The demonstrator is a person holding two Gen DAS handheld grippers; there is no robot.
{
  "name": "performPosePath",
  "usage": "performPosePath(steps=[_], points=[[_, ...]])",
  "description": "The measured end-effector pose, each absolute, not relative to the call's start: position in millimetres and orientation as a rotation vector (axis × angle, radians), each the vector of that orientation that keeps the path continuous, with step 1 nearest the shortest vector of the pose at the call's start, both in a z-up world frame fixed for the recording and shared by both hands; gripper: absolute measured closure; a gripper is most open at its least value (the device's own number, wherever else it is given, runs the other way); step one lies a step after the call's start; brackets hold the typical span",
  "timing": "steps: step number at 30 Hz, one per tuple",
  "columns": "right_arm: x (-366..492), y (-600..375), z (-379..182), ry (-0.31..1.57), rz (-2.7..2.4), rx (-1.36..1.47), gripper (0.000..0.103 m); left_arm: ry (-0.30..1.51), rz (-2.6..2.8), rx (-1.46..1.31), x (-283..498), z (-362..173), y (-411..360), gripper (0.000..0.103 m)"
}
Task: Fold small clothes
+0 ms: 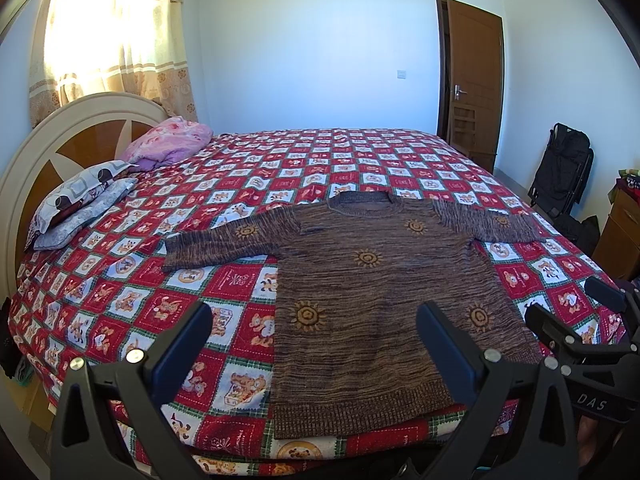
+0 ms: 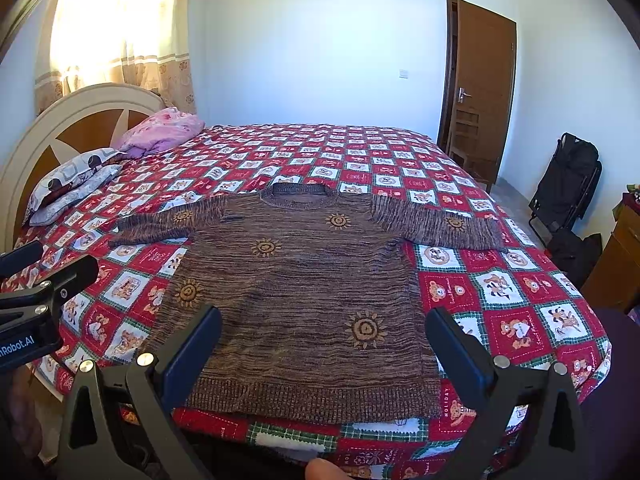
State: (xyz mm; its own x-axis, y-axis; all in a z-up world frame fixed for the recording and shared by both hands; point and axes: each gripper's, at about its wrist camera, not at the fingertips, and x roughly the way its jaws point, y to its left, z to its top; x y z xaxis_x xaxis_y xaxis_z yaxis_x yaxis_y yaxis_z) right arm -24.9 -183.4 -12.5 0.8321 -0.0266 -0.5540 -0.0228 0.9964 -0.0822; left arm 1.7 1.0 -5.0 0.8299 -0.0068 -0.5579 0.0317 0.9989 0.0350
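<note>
Red-checked cartoon bedspread [image 1: 224,280] carries the brown knitted sun-motif sweater [image 1: 372,300] flat, collar-to-hem axis running straight away from both hovering wide-open tools, the left hand-held gripper [image 1: 314,344] facing its left edge, the right hand-held gripper [image 2: 324,344] centred nearest its hem.

Pale blue-white walls [image 1: 320,48] close the room, with a white ceiling above. At the far left a window glows brightly behind patterned beige curtains [image 1: 116,36] — sunlight washes them out. A brown wooden door [image 1: 474,80] with a metal handle stands at the right, and a light switch [image 1: 121,74] sits on the back wall. The bed [image 1: 360,148], under a red checked cover, has a cream and brown arched headboard [image 1: 76,128]; pillows [image 1: 80,192] and a pink bundle [image 1: 172,140] lie by it. Right of the bed — a black folded chair [image 1: 564,168] and a wooden cabinet [image 1: 618,228].
</note>
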Motion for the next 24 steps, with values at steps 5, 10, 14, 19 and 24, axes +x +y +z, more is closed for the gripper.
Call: performPosePath(steps=[5,10,14,19,24], points=[[-25.2,-182.8,-13.0,0.590,0.000,-0.087,0.001,0.592,-0.021,0.043,1.6,-4.9,1.0,0.000],[-25.9,-181.8,-13.8,0.590,0.002,-0.088,0.001,0.593,-0.022,0.043,1.8,-5.1,1.1,0.000],[-26.3,-181.3,-14.4,0.594,0.003,-0.085,0.001,0.594,-0.021,0.042,1.8,-5.0,1.1,0.000],[-24.8,-180.8,-14.7,0.600,0.007,-0.085,0.001,0.595,-0.022,0.040,2.0,-7.9,6.1,0.000],[-22.6,-183.0,-16.3,0.603,0.011,-0.085,0.001,0.596,-0.022,0.042,2.1,-7.9,5.8,0.000]])
